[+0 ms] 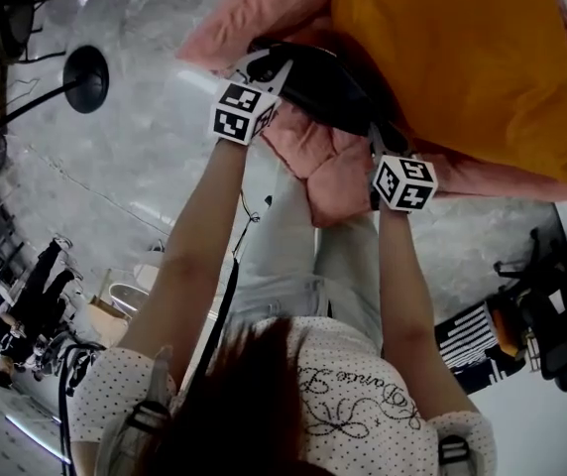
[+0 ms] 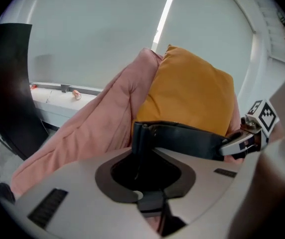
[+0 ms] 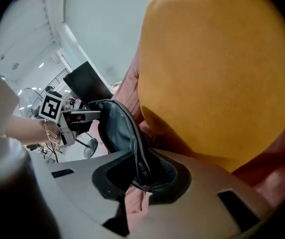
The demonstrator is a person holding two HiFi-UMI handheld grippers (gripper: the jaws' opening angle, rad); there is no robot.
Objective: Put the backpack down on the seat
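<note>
A dark backpack strap (image 1: 323, 82) stretches between my two grippers, above a big pink padded seat (image 1: 264, 8) with an orange cushion (image 1: 462, 58) on it. My left gripper (image 1: 269, 67) is shut on the strap's left end, which stands up out of its jaw hollow (image 2: 138, 143). My right gripper (image 1: 375, 139) is shut on the other end, where the strap (image 3: 132, 133) curves down between its jaws. A pink padded fold (image 1: 325, 167) hangs below the strap; I cannot tell whether it belongs to the bag or the seat. The rest of the backpack is hidden.
The person stands close to the seat, light trousers (image 1: 293, 256) below the grippers. A black round stand base (image 1: 86, 77) is on the pale floor at left, a rack of dark items (image 1: 26, 305) further left, and a black chair (image 1: 561, 335) at right.
</note>
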